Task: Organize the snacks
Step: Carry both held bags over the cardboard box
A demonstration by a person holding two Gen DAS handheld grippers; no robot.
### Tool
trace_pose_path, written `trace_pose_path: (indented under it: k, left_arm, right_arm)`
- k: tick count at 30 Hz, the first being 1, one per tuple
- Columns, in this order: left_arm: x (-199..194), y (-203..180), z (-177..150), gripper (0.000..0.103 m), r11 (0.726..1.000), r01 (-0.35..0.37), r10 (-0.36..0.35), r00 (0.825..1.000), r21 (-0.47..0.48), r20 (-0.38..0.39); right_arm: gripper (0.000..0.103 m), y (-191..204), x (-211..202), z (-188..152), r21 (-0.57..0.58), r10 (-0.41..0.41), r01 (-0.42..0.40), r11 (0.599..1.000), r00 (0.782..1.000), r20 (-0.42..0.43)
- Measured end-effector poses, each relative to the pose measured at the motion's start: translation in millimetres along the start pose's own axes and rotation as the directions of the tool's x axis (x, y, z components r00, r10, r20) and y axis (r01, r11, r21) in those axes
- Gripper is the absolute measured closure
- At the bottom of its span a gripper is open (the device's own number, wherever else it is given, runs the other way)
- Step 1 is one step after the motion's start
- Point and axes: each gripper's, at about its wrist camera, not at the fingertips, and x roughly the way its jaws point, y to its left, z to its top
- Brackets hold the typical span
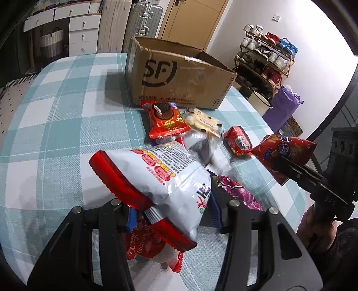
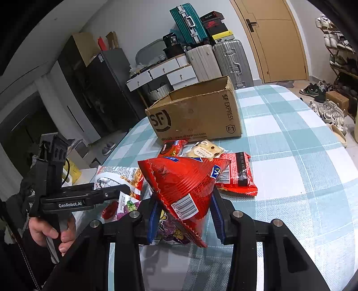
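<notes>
white wall (image 1: 257,20) | tan door (image 2: 277,42) | suitcases (image 2: 223,60) | shoe rack (image 1: 264,60) | white drawers (image 1: 82,33)

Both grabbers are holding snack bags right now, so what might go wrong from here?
The left gripper pinches the big white bag only near one end, so it could slip out. The right gripper squeezes the red bag, which might crush the contents. Either bag could catch on the cardboard box rim.

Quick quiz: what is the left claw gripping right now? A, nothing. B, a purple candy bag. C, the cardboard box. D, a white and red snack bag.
D: the left claw is shut on the white and red snack bag, lifted off the checked tablecloth.
</notes>
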Motion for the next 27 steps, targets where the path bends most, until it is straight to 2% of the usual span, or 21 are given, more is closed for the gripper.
trace_pose_path:
  k: [14,27]
  left_arm:
    - [-26,-6,24,0.056,1.000,0.018,-0.019,0.998,0.025,0.058]
    - [-40,-23,82,0.055,0.999,-0.006,-0.001,0.992,0.049,0.128]
  right_arm:
    - [0.063,18,-3,22,-0.053,0.015,-0.014,0.998,1.000,0.026]
    - [0.063,40,0,72,-0.154,0.035,-0.023,0.988,0.997,0.074]
